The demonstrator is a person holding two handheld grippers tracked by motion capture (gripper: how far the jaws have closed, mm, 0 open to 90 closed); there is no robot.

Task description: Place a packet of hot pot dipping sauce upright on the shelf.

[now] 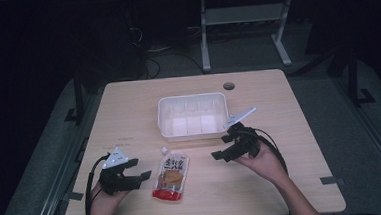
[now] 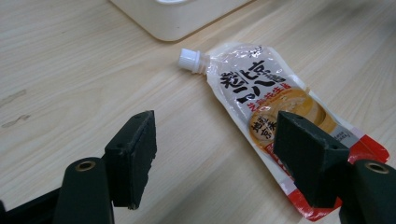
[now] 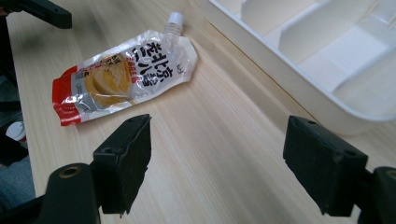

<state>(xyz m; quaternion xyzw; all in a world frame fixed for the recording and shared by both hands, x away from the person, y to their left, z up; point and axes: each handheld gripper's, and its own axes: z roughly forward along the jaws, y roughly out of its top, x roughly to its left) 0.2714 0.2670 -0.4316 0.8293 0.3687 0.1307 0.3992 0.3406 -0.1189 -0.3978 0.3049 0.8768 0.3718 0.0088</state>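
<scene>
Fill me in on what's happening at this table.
A person holds a gripper in each hand over a wooden table. A spouted pouch lies flat between them, untouched, its cap pointing toward a white divided tray farther back. The left gripper sits just beside the pouch, jaws open. The right gripper hovers near the tray's front corner, jaws open too, nothing in them.

Spouted pouch (image 1: pixel 171 175) between two open claws
</scene>
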